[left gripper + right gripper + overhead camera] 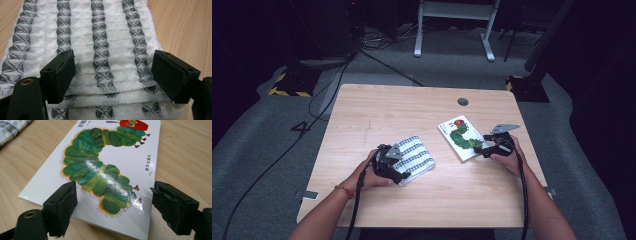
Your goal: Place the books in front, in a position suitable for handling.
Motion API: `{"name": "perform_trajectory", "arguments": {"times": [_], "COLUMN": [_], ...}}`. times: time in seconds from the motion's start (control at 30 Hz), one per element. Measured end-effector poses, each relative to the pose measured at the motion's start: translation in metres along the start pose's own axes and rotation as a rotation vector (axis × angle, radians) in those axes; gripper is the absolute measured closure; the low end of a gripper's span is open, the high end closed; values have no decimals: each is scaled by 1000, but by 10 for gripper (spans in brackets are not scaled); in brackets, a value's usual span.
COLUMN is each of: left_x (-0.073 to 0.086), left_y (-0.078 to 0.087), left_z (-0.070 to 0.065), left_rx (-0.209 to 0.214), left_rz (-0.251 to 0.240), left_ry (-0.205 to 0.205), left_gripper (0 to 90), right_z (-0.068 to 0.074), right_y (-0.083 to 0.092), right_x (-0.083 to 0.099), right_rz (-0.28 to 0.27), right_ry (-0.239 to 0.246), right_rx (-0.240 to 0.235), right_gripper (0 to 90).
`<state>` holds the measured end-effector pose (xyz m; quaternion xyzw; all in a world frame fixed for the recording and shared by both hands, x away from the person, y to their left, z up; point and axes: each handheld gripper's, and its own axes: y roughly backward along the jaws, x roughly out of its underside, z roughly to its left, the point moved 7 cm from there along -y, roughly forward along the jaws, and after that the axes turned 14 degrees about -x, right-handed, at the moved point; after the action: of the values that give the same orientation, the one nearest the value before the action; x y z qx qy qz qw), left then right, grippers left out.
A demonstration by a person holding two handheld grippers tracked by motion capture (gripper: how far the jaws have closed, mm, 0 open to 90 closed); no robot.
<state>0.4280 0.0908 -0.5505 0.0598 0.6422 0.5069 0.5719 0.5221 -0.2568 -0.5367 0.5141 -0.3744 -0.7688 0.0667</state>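
A folded white towel (416, 156) with grey patterned stripes lies left of the table's middle. My left gripper (401, 174) is at its near edge. In the left gripper view the jaws stand wide apart over the towel (105, 45), whose stacked folded edges run between them; my left gripper (113, 75) is open. To the right lies a white picture book (460, 135) with a green caterpillar on its cover. My right gripper (480, 148) is at its near corner. In the right gripper view the open jaws of my right gripper (112, 202) straddle that corner of the book (100, 175).
The wooden table (402, 110) has a round cable hole (463, 101) near its far edge. Grey carpet surrounds it, with cables (327, 95) on the left, a white desk frame (454, 20) behind and a yellow-and-black striped base (289, 85) at far left.
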Motion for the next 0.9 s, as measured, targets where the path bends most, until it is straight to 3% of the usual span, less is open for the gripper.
{"name": "perform_trajectory", "arguments": {"times": [0.17,0.2,0.23,0.33,0.43,0.47,0.5,0.57,0.67,0.77,0.9], "left_x": [4,5,5,6,6,7,7,7,7,7,7], "left_y": [3,3,3,4,4,4,4,3,3,2,2], "left_z": [5,6,6,7,7,7,7,7,8,8,8], "left_rx": [-3,-5,-3,-2,-2,-2,-2,1,4,9,6], "left_rz": [2,4,3,0,-5,-9,-9,-13,-21,-23,-22], "left_ry": [3,4,0,4,5,7,7,10,7,4,3], "left_gripper": [201,201,201,201,201,200,199,198,194,192,192], "right_z": [7,9,21,36,40,34,34,24,3,-7,-7], "right_y": [2,2,1,-6,-10,-11,-11,-11,-9,-13,-20], "right_x": [1,1,0,-3,-5,-6,-6,-8,-9,-8,-11], "right_rz": [17,14,17,30,39,36,36,23,0,-11,-10], "right_ry": [35,49,99,117,107,85,85,32,-41,-139,-134], "right_rx": [-12,-9,-59,-80,-84,-42,-42,-5,78,20,-51], "right_gripper": [232,314,431,408,358,266,266,264,213,152,137]}}
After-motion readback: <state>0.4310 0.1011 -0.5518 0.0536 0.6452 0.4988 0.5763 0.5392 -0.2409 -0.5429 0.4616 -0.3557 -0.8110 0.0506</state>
